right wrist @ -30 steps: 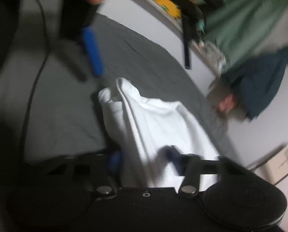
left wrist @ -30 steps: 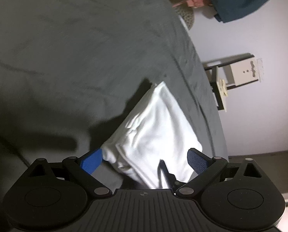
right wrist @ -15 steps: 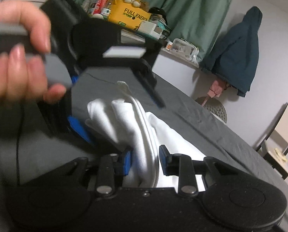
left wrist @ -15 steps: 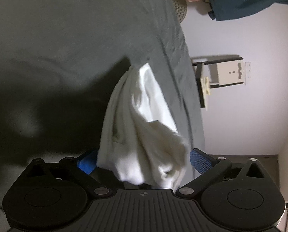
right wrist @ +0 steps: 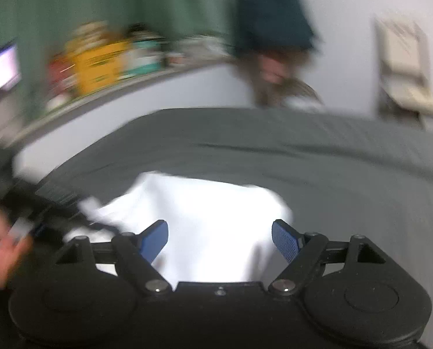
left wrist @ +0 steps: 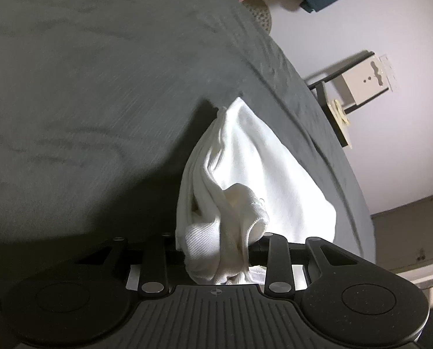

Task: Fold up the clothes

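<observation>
White garment [left wrist: 254, 180] lay bunched on the grey bed [left wrist: 100, 87], one end pinched in the left gripper [left wrist: 219, 254], whose jaws had just closed on it. Right gripper [right wrist: 220, 240] had just opened, jaws apart and empty. Mid-fold, probably; next the right needs 1 fresh corner to grasp.

left tool [left wrist: 216, 257] just closed onto bunched white garment [left wrist: 245, 180], right tool [right wrist: 220, 240] just opened, released it

White knit garment [left wrist: 245, 174], matt grey bedsheet [left wrist: 100, 87]
</observation>
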A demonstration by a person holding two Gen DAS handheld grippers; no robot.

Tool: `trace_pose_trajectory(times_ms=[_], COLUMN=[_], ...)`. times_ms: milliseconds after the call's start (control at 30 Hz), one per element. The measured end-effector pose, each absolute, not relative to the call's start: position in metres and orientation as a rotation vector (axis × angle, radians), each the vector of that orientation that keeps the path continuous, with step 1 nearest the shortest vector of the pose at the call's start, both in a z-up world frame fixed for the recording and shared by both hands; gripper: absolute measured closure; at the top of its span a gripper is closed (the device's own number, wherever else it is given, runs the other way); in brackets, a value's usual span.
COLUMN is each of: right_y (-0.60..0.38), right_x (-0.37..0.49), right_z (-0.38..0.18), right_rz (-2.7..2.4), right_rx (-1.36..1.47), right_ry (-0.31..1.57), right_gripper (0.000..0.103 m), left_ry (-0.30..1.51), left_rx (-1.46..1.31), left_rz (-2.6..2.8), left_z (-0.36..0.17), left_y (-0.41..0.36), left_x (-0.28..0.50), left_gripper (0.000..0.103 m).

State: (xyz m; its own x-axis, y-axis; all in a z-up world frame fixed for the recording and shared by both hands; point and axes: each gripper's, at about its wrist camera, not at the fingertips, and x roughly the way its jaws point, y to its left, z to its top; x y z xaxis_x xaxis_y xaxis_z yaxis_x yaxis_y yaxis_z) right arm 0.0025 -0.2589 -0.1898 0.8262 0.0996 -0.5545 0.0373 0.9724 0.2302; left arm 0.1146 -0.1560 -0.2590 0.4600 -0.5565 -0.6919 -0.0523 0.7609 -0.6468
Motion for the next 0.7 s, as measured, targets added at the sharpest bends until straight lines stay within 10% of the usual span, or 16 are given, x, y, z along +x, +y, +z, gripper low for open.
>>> trace_pose_trajectory(times_ms=[333, 700], right_y=[-0.330, -0.363], right_x=[0.026, 0.014], right_z=[-0.266, -0.240], right_rz=[0.128, 0.101], right_rx=[0.968, 1.009], right_ry=[0.634, 0.505], right_gripper=[0.050, 0.071], left_ry=[1.007, 0.793], left_rx=[-0.686, -0.399], left_rz=[-0.381, -0.566], left_z=[-0.263, -0.202], left_y=[-0.145, -0.211], left_x=[0.119, 0.100], left_gripper=[0.070, 0.070])
